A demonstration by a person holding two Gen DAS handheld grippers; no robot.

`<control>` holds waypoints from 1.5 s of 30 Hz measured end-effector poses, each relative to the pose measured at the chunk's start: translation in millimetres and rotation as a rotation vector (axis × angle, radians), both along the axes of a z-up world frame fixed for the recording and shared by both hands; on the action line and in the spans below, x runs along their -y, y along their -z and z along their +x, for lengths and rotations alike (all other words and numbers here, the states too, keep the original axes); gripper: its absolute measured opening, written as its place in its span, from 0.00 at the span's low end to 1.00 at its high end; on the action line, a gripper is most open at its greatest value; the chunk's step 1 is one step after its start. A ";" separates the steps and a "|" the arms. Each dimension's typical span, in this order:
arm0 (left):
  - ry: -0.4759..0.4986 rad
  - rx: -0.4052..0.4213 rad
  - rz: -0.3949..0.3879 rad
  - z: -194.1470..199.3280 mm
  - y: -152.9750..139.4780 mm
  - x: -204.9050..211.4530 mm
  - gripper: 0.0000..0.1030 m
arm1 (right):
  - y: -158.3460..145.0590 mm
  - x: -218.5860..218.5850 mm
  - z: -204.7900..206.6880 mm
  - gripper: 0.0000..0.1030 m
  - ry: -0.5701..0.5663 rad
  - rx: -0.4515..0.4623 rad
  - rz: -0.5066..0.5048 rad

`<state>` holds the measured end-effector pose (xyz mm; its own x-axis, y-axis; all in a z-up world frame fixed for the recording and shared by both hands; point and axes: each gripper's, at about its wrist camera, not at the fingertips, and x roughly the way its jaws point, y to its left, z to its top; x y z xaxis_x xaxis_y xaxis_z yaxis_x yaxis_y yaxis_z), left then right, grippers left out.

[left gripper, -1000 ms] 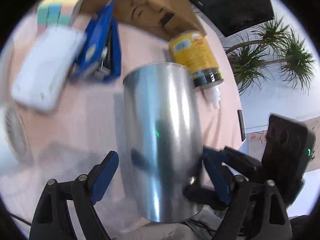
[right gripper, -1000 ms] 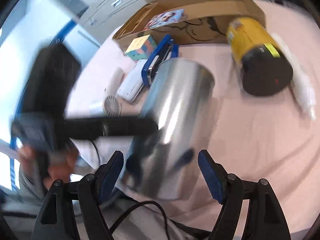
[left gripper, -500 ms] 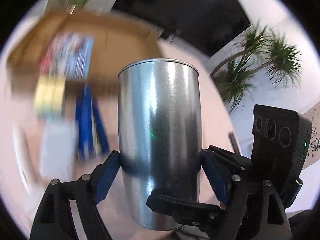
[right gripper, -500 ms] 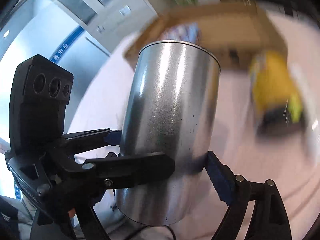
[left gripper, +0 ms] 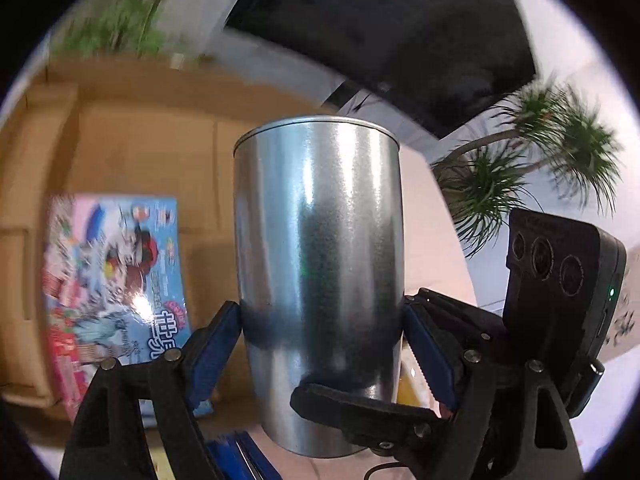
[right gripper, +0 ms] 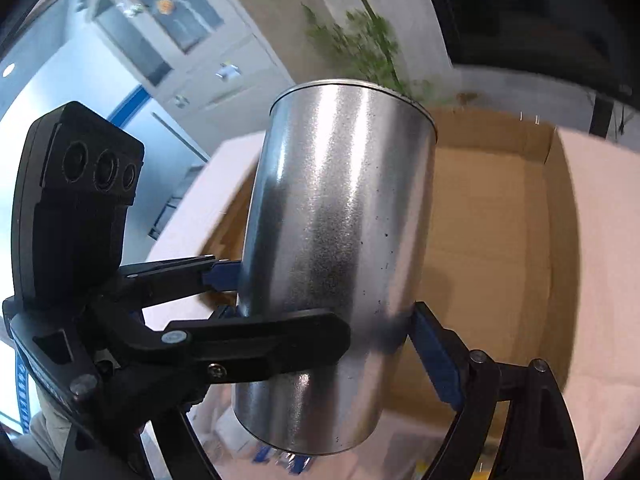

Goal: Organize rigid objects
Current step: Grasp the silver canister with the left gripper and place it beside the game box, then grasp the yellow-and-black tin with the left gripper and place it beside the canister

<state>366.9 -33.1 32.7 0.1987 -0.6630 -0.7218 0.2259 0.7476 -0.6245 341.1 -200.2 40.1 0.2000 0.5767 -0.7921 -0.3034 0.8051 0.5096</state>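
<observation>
Brushed steel fills the left wrist view: the metal cup sits upright, pinched between the left tongs above a cardboard box holding a colourful booklet. In the right wrist view, the right tongs also clamp the cup over the box.

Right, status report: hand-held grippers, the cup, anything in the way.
Left hand-held gripper and right hand-held gripper both shut on steel cup. Cup held upright in front of open cardboard box. Colorful booklet lies in box; nothing blocking.
</observation>
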 end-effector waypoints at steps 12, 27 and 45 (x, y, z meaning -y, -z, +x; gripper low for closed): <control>-0.055 -0.152 0.053 -0.6 61.9 -12.7 0.75 | 98.7 -20.4 12.3 0.89 0.011 -0.223 -0.043; -0.051 0.099 0.061 -165.3 -22.0 -13.2 0.78 | 27.1 121.3 -120.2 0.86 0.171 -0.033 -0.149; -0.034 -0.207 -0.020 -216.7 64.7 13.3 0.80 | 67.9 53.0 -213.2 0.81 -0.081 -0.174 0.037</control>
